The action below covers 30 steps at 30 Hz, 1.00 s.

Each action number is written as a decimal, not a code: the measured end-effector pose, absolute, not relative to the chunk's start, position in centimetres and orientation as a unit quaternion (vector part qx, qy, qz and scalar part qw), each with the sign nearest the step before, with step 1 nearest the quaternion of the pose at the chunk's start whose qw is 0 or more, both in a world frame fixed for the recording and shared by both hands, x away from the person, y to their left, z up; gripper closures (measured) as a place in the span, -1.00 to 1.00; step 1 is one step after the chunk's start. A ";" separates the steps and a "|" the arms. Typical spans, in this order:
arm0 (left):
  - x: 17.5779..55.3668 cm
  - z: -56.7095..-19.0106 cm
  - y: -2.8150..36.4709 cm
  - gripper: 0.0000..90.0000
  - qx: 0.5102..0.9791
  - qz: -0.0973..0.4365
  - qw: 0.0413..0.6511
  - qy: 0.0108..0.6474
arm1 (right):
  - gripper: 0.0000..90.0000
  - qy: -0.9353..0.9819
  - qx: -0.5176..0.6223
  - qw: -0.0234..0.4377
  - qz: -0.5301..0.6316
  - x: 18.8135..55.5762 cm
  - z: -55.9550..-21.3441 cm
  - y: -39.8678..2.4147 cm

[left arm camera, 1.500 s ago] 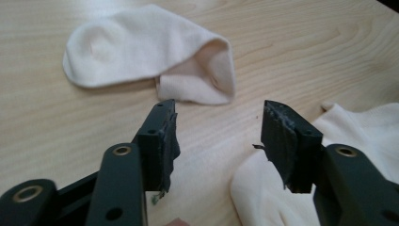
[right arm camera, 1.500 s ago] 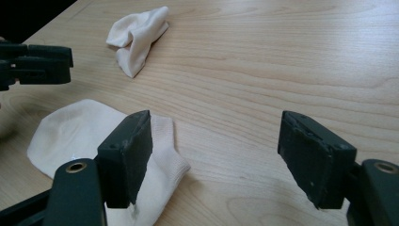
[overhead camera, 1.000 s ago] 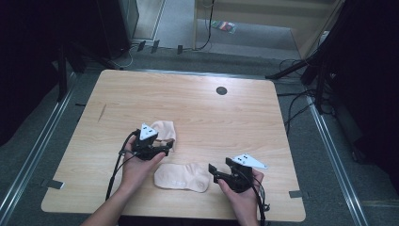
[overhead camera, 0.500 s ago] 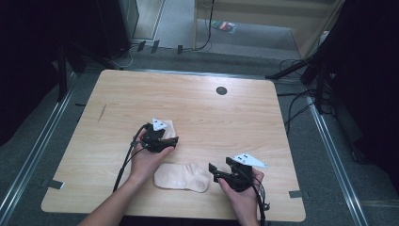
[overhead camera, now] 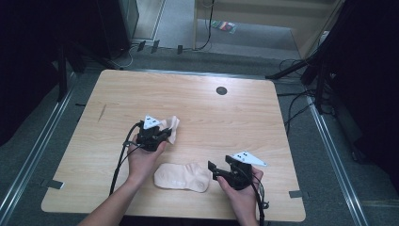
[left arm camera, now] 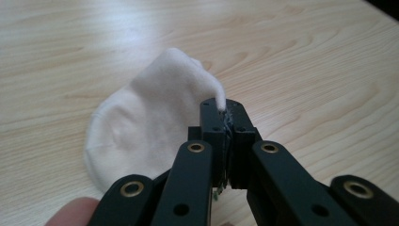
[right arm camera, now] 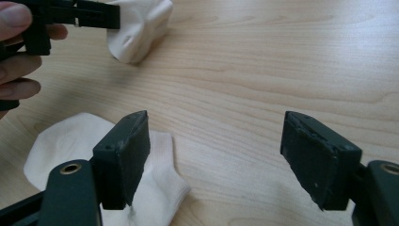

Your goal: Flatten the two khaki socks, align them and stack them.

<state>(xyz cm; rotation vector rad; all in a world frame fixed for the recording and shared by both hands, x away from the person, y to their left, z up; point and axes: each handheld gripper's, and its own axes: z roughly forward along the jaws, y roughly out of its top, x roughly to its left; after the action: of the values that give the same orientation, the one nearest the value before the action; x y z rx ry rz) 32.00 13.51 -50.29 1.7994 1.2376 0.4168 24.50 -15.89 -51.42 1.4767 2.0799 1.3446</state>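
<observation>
The left gripper [left arm camera: 225,123] has just clamped one sock's [left arm camera: 150,122] edge, mid-table [overhead camera: 282,117]. The right gripper [right arm camera: 214,155] gapes empty over the second sock [overhead camera: 182,177] by the near edge, not yet grasped.

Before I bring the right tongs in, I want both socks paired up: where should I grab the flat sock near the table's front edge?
Take the flat sock at its cuff end, the edge nearest the right tongs, coming in low from that side. It lies limp and flat, so a thin edge is probably the easiest pinch. The left tongs already pinch the other sock by an edge.
</observation>
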 end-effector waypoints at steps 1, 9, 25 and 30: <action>31.9 -50.1 13.5 0.99 0.724 0.158 0.450 0.499 | -0.41 0.715 0.507 0.129 0.463 24.6 -51.3 -15.8; 31.2 -49.6 12.9 0.99 0.719 0.134 0.486 0.480 | -0.01 0.724 0.476 0.109 0.487 26.1 -50.1 -14.0; 32.3 -53.0 13.0 0.96 0.733 0.118 0.423 0.520 | 0.12 0.731 0.491 0.115 0.460 30.0 -50.5 -12.1; 32.1 -53.0 13.8 0.43 0.725 0.124 0.433 0.522 | 0.15 0.736 0.492 0.115 0.451 30.9 -50.8 -11.8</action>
<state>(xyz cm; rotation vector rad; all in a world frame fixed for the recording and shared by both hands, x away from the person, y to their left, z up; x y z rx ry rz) 32.13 13.77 -53.04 1.8054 1.2994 0.3083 30.87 -11.82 -50.79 1.4410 2.1565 1.3229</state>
